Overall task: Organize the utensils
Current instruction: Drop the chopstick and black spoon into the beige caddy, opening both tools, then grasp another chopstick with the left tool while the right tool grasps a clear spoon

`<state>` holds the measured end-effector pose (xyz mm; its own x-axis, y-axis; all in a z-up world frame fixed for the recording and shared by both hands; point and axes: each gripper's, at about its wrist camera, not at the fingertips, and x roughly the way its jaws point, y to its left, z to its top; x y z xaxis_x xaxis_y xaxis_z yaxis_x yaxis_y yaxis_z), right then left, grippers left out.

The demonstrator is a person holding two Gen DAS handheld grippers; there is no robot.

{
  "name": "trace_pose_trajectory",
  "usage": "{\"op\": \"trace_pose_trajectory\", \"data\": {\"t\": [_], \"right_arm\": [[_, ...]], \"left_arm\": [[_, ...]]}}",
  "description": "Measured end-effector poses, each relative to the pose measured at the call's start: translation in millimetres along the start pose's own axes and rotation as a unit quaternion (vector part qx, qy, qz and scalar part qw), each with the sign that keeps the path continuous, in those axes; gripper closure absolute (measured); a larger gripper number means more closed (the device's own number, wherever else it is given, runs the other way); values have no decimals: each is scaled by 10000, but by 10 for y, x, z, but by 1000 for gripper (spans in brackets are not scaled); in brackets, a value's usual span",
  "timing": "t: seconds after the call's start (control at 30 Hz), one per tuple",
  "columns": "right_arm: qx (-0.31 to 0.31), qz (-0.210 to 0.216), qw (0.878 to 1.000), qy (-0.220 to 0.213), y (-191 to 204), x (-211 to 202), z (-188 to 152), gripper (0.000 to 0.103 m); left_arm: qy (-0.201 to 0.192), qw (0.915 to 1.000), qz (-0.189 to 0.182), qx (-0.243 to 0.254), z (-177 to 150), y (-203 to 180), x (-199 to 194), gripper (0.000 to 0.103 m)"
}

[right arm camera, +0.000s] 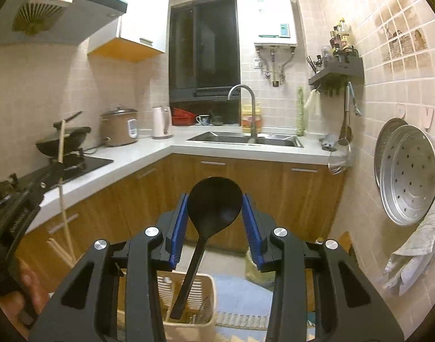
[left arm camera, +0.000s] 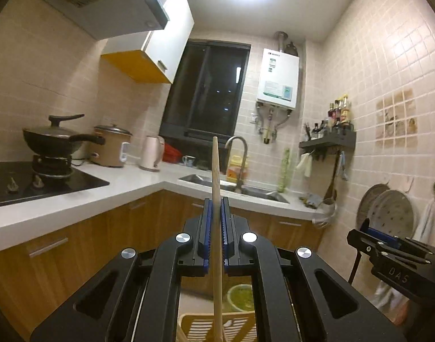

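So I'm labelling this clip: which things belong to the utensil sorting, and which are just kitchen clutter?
In the job: chopstick in left gripper; black spoon in right gripper; slotted basket.

Lying about: wok, rice cooker, kettle, steamer trays.

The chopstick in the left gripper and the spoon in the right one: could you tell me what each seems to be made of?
The chopstick looks like bare pale wood or bamboo: matte tan, no gloss. The spoon looks like black plastic or silicone: smooth, uniformly dark, with a dull sheen; I cannot tell which.
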<state>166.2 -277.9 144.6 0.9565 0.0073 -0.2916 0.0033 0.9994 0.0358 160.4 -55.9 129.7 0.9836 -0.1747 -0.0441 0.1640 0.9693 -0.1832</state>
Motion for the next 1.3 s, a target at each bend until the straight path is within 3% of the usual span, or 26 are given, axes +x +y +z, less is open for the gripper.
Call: {"op": "trace_pose_trajectory", "data": {"t": [0.2, 0.43, 0.5, 0.57, 0.63, 0.7, 0.8, 1.13, 1.23, 1.3], "right_arm": [[-100, -218, 9997, -61, 42, 197, -219, 68], [-104, -58, 9999, 87, 48, 192, -394, 67], [-50, 112, 9998, 179, 26, 121, -406, 61], [-3, 228, 9996, 143, 12, 6, -410, 39], [-34, 213, 9996, 183, 19, -93, -398, 39], [-33, 320, 9990, 301, 26, -210, -369, 40], [-81, 346, 9986, 387, 42, -444, -293, 40], [-42, 615, 9942, 880, 64, -1112, -132, 40], [-69, 626, 9919, 1102, 50, -1183, -187, 40], [-75, 641, 9895, 1296, 20, -1188, -254, 40]], "left_arm": [[-85, 9987, 306, 409, -225, -97, 32, 99], [109, 9992, 267, 276, -329, -18, -8, 97], [178, 9992, 169, 312, -313, -10, -75, 88], [226, 9993, 91, 275, -285, 20, -152, 80], [347, 9992, -53, 201, -249, 59, -231, 72], [543, 9981, -286, -65, -166, 140, -348, 72], [797, 9947, -591, -278, -10, 222, -561, 63], [1625, 9820, -964, 2, 135, 177, -1070, 62], [2076, 9717, -1122, 116, 37, 158, -1090, 62], [2564, 9581, -1278, 52, -111, 186, -1045, 62]]}}
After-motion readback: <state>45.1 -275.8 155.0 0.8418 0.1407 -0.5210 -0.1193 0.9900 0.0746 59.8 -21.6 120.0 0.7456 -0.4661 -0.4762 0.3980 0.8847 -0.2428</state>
